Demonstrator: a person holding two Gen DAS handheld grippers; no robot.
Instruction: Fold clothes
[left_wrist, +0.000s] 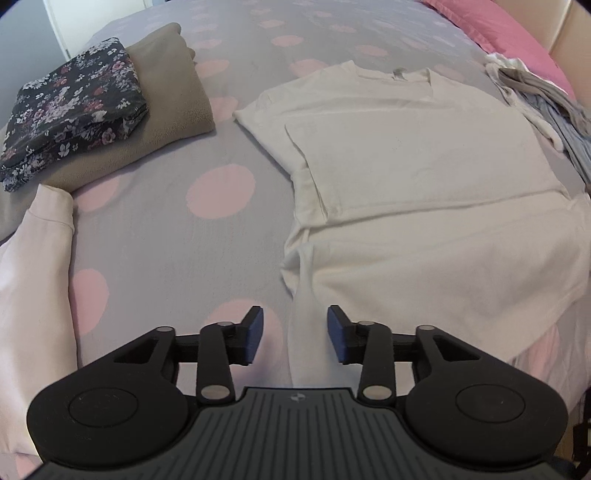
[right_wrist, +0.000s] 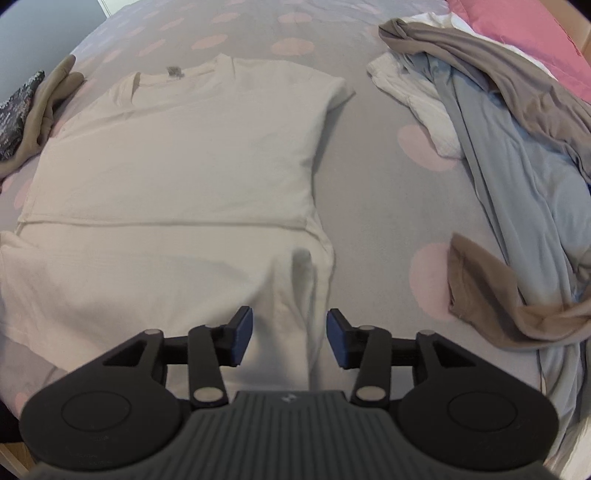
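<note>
While the white T-shirt (left_wrist: 424, 155) lies flat on the grey bedspread with pink dots (left_wrist: 221, 192), collar at the far side, both its sleeves look already turned inward, so I judge the folding is about half done. The left gripper (left_wrist: 294, 334) hovers over the near left corner of the hem, its jaws spread wide with only a strip of cloth between them, not pinched. The right gripper (right_wrist: 290, 338) is equally wide open above the near right part of the hem and holds nothing. The next move probably calls for both to close on the bottom hem and carry it up toward the collar together. A folded floral garment (left_wrist: 70, 110) rests on a folded brown fleece (left_wrist: 177, 107) at the left; unfolded clothes (right_wrist: 498, 129) wait at the right.
</note>
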